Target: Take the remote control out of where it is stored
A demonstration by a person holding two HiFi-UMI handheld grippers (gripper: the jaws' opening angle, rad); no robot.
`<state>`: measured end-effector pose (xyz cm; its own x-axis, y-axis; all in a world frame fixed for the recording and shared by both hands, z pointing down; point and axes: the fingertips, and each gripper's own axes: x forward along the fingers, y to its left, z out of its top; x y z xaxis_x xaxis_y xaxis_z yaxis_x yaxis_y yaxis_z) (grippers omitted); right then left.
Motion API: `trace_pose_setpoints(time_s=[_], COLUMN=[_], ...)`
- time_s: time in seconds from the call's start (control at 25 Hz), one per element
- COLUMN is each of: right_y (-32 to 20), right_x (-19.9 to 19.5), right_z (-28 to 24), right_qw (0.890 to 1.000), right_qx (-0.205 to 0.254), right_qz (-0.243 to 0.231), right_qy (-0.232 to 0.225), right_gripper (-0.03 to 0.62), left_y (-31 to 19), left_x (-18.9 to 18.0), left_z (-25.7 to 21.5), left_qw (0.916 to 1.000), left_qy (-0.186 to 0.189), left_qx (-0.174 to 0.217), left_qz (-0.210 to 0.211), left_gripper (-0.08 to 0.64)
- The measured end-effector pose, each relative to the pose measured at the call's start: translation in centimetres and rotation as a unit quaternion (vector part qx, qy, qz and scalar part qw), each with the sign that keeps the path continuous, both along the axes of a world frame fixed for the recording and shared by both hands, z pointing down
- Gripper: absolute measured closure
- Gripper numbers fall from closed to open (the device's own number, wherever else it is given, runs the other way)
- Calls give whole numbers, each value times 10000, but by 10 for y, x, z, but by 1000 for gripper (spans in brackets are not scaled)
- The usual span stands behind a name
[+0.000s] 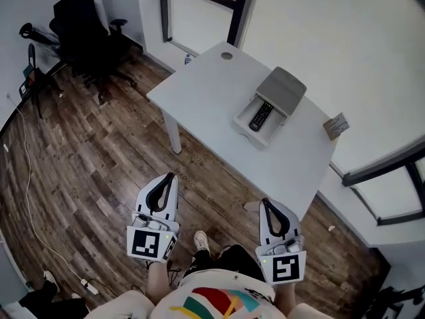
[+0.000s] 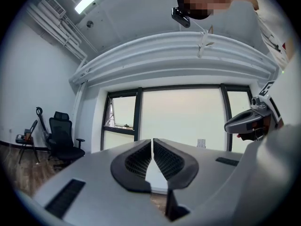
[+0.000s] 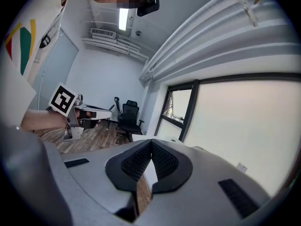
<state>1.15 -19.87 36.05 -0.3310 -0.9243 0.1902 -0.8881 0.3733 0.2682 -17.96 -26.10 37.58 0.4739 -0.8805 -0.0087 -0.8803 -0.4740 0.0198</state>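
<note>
Remote control: the black remote control point(image 1: 260, 116) lies lengthwise in the open drawer point(image 1: 271, 130), well apart from both grippers.
Storage box: a small unit with a grey top point(image 1: 282, 87) sits on the far half of the white table point(image 1: 212, 92), near the wall. Its pale drawer is pulled out towards the person.
Left gripper: the left gripper point(image 1: 171, 176) is held out over the wooden floor point(image 1: 86, 158), short of the table's near edge. In the left gripper view its black ribbed jaws point(image 2: 152, 140) are clenched tip to tip with nothing between them.
Right gripper: the right gripper point(image 1: 264, 203) is level with the other, close to the table's near corner. In the right gripper view its jaws point(image 3: 151, 141) are also pressed together at the tips and empty.
Marker cubes: one black-and-white cube point(image 1: 150, 243) rides at the back of the left gripper and one point(image 1: 286, 268) at the back of the right.
Person: a shoe point(image 1: 200, 241) shows on the floor between the two grippers.
Room: a black office chair point(image 1: 83, 28) stands in the far left corner, and a thin cable point(image 1: 30, 198) trails across the boards.
</note>
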Motion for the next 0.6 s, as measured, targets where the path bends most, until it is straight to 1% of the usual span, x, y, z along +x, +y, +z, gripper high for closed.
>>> trace_pose_setpoints(time_s=[0.08, 0.2, 0.28, 0.44, 0.48, 0.6], right_y=[-12, -35, -53, -98, -111, -156], right_x=[11, 21, 26, 36, 38, 44], right_z=[-1, 0, 4, 14, 15, 5], right_qw=[10000, 9997, 9997, 9993, 9985, 9918], right_qx=[-8, -38, -60, -77, -100, -123], right_qz=[79, 125, 67, -108, -175, -367], right_qy=[-18, -198, -231, -352, -511, -1222], right_gripper=[591, 591, 591, 591, 591, 591], left_y=[-14, -33, -46, -73, -79, -100], left_x=[9, 20, 25, 35, 38, 46], left_z=[0, -2, -4, -10, -11, -13], left_qw=[10000, 10000, 9999, 9997, 9995, 9982], left_qy=[0, -56, -97, -212, -278, -564], left_qx=[-10, 6, 1, 111, 118, 11], left_qz=[49, 69, 37, -64, -76, -201], left_gripper=[538, 538, 538, 538, 538, 538])
